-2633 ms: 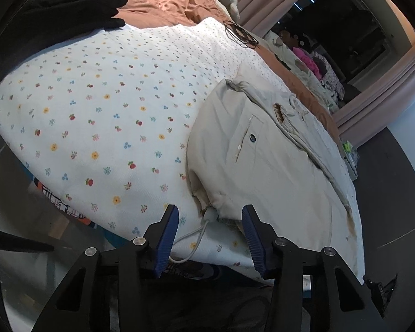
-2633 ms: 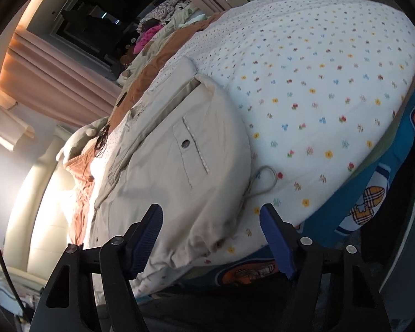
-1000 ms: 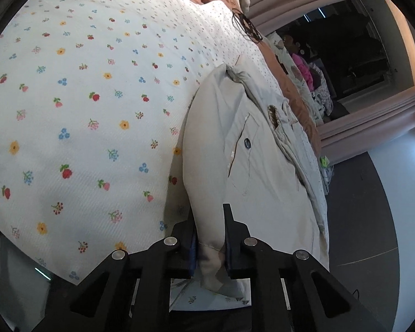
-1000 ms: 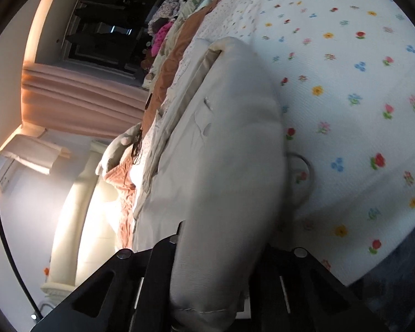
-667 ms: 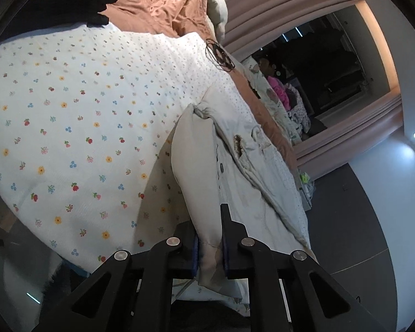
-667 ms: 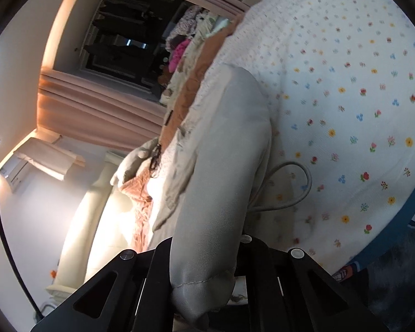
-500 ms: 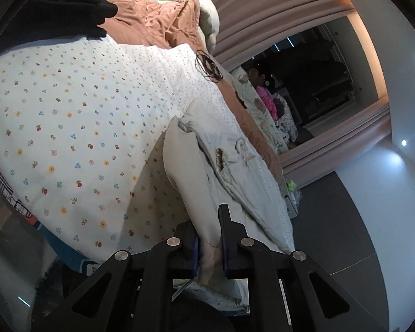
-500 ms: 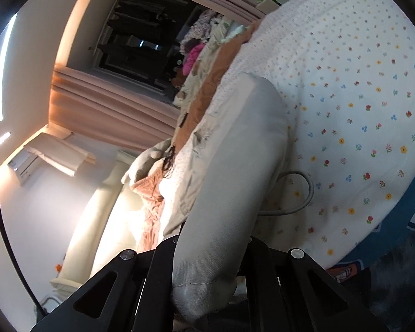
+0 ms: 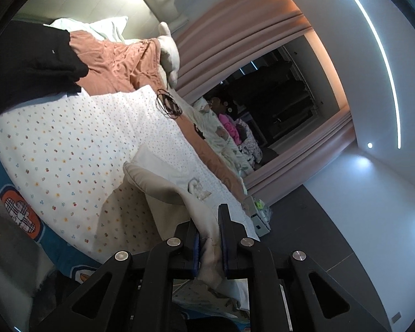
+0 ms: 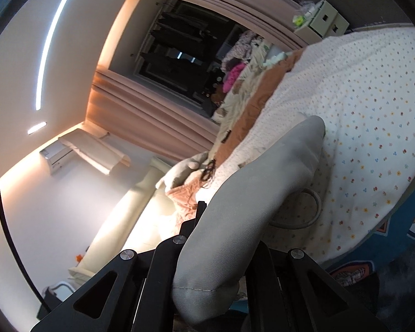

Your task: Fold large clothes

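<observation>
A beige garment (image 9: 163, 185) with a drawstring lies partly on a bed with a white flower-print sheet (image 9: 69, 144). My left gripper (image 9: 209, 244) is shut on one corner of its hem, which hangs up off the bed between the blue pads. In the right wrist view my right gripper (image 10: 221, 251) is shut on the other corner of the beige garment (image 10: 251, 193); the cloth drapes over the jaws and hides the pads. A loop of the drawstring (image 10: 304, 215) dangles under the lifted cloth. The far end of the garment still rests on the sheet.
A black garment (image 9: 27, 63) and a rust-coloured blanket (image 9: 116, 63) lie at the head of the bed, with a dark coiled cord (image 9: 167, 106) nearby. A pile of clothes (image 9: 229, 132) lines the far side. A small drawer unit (image 10: 321, 19) stands past the bed.
Both grippers shut on the garment's hem corners, then rose and tilted toward level, lifting the near end of the garment off the bed so it folds up over itself.
</observation>
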`<state>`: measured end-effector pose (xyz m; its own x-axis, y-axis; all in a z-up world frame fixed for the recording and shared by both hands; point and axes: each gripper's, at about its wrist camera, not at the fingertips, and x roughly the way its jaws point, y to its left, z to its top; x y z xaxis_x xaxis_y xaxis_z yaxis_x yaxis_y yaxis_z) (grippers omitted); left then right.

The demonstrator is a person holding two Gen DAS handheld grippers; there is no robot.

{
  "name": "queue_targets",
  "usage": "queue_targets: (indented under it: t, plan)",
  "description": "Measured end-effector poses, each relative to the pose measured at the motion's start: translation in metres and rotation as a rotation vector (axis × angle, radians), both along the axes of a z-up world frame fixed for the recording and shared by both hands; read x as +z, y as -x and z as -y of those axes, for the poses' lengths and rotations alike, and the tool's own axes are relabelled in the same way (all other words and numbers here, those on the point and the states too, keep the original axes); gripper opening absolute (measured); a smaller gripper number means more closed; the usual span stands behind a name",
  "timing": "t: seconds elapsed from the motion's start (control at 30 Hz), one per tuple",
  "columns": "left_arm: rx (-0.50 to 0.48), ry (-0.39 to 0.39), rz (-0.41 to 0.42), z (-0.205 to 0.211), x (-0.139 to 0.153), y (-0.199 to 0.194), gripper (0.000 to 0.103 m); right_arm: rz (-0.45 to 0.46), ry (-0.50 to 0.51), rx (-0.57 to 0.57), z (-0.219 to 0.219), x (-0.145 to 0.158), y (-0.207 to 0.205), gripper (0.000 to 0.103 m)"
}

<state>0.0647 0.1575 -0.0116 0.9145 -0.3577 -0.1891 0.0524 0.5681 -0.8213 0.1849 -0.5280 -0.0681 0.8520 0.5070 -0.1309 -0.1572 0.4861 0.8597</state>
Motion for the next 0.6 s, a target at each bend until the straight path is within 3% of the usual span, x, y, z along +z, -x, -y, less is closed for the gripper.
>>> queue_targets:
  t: [0.33,0.6]
  plan:
    - [0.02,-0.005,0.075,-0.006,0.037,0.024,0.012,0.089,-0.015,-0.001,-0.003,0.037,0.018,0.008]
    - [0.028,-0.012,0.065,-0.007,0.043,0.001,0.012,0.072,0.007,-0.015,-0.006,0.045,-0.005,0.008]
